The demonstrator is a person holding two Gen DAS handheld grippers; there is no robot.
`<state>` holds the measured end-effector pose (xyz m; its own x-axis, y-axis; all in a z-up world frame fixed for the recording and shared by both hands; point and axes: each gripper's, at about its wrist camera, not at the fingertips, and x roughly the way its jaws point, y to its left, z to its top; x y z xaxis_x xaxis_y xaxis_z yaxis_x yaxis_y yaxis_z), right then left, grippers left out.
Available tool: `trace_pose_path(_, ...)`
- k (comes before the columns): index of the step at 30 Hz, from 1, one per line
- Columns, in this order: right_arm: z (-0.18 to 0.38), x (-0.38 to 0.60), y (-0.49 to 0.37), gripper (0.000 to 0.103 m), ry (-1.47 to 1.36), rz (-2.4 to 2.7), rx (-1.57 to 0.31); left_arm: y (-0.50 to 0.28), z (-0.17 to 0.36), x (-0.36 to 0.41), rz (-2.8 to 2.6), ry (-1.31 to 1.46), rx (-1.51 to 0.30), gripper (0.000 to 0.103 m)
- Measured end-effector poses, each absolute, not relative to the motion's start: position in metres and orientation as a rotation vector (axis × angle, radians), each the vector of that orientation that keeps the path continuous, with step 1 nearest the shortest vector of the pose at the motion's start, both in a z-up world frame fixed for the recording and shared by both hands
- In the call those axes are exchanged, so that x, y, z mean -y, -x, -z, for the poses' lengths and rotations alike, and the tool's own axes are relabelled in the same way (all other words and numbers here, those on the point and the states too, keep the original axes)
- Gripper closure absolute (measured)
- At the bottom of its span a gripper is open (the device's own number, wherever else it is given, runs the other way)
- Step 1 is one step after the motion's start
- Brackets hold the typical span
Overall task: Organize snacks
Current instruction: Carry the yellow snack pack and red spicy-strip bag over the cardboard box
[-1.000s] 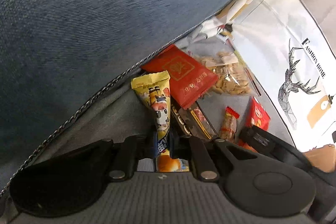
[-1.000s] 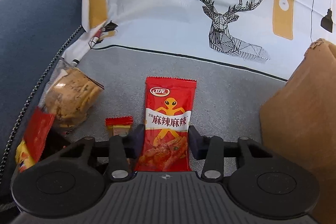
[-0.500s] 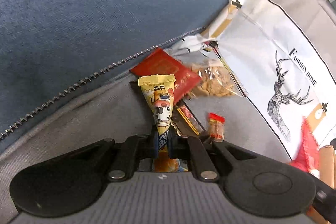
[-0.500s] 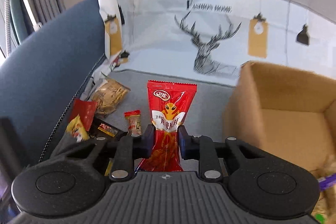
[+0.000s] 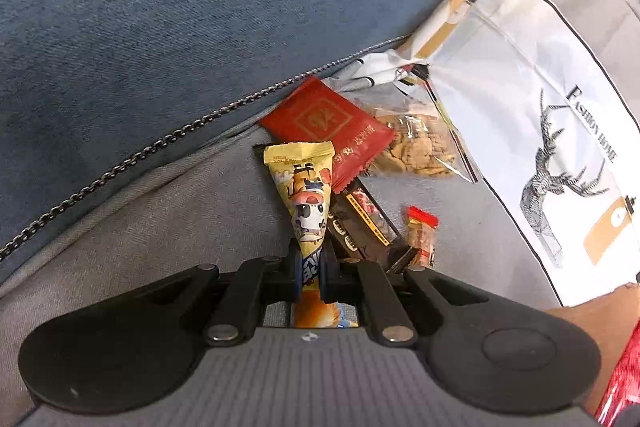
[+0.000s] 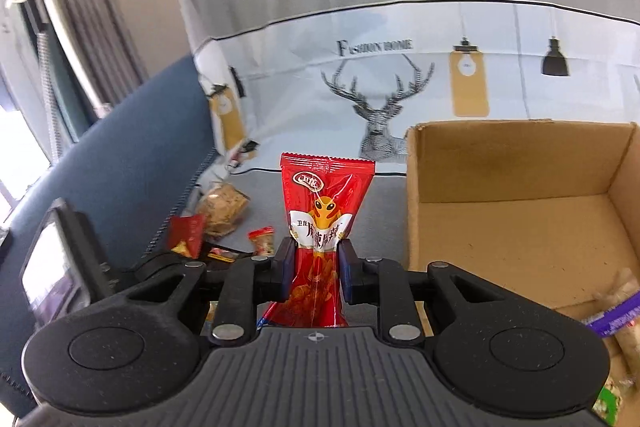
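Between left tool point(image 5: 311, 269) pads, yellow packet point(image 5: 306, 203) clamped; right tool point(image 6: 316, 263) grasping red packet point(image 6: 324, 223)

Between my left tool's point(image 5: 311, 267) fingers stands a cartoon snack packet point(image 5: 306, 199). Just right of it lies a dark bar point(image 5: 362, 227), a small candy point(image 5: 421, 237) further right. Ahead lie a flat sachet point(image 5: 332, 125) and a biscuit bag point(image 5: 416, 143) (overlapping). My right tool point(image 6: 316, 263) pinches a spicy-strip packet point(image 6: 324, 223), with a cardboard box point(image 6: 512, 167) to its right.
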<state>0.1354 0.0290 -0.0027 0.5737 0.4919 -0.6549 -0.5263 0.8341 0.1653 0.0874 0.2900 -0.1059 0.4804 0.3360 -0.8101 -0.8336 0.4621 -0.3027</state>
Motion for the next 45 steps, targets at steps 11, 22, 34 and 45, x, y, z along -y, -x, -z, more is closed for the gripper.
trace_pose_path(11, -0.010, 0.009, -0.121, 0.079, -0.095, -0.740, -0.652, -0.098, 0.080, -0.264, -0.890, 0.752, -0.747, 0.095)
trace_pose_path(22, -0.009, 0.031, -0.133, 0.079, -0.199, -0.772, -0.671, -0.089, 0.057, -0.248, -0.875, 0.710, -0.751, 0.095)
trace_pose_path(34, -0.021, 0.028, -0.126, 0.079, -0.219, -0.795, -0.608, -0.085, 0.018, -0.239, -0.754, 0.633, -0.692, 0.095)
trace_pose_path(45, -0.022, 0.023, -0.115, 0.079, -0.171, -0.701, -0.517, -0.112, 0.065, -0.240, -0.575, 0.627, -0.685, 0.096)
